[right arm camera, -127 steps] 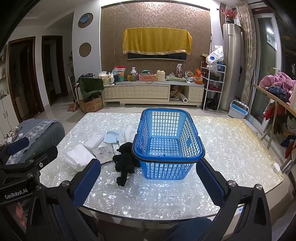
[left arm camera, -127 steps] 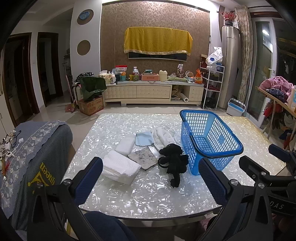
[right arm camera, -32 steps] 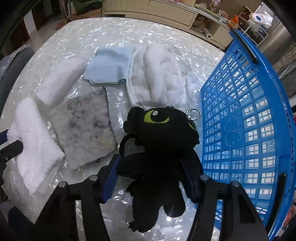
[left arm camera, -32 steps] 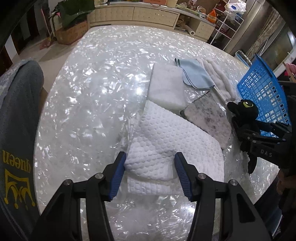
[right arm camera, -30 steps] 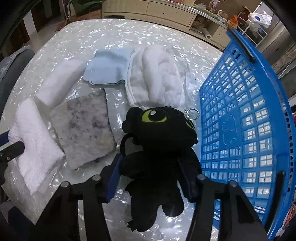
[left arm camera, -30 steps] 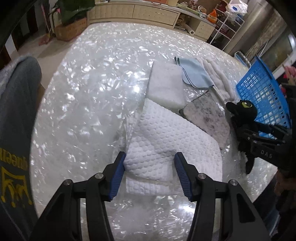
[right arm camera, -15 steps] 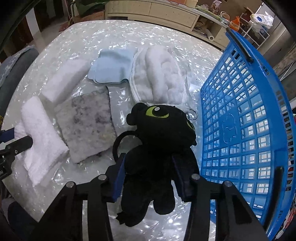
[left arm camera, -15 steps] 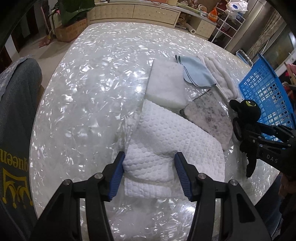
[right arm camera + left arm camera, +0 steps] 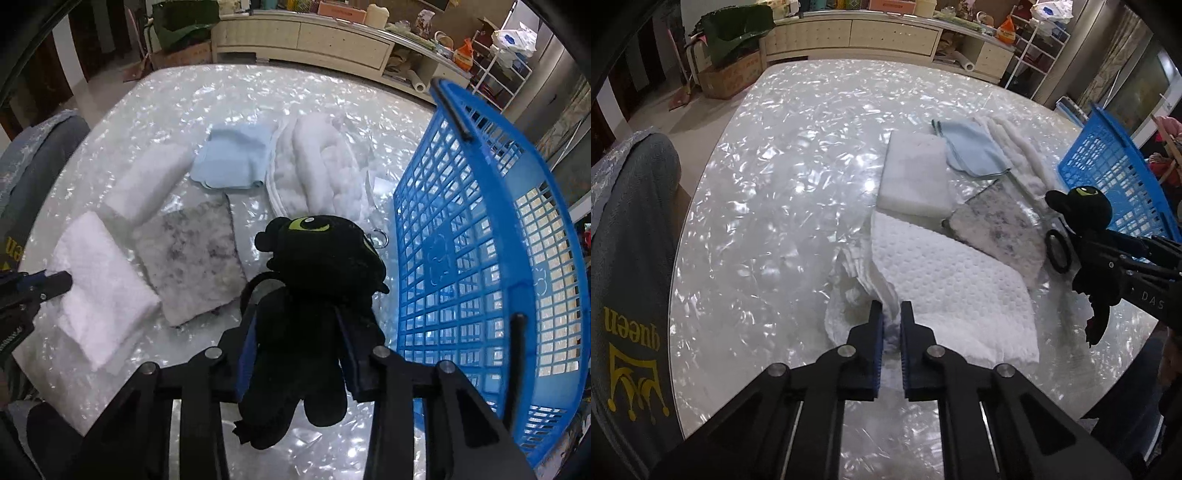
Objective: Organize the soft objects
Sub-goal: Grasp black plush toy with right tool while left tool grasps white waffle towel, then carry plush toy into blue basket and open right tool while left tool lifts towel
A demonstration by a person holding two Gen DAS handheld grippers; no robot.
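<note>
White dimpled towel (image 9: 945, 280) lies on the pearly bench (image 9: 783, 177); my left gripper (image 9: 891, 317) is pinched narrow on its near corner. My right gripper (image 9: 299, 332) clamps the black plush (image 9: 317, 266) just beside the blue basket (image 9: 480, 236), near the grey pad (image 9: 192, 254).

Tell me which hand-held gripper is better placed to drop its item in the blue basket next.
Right. The right hand-held gripper is shut on the black plush toy, right beside the blue basket. The left hand-held gripper pinches the white dotted cloth on the far side of the pile.
</note>
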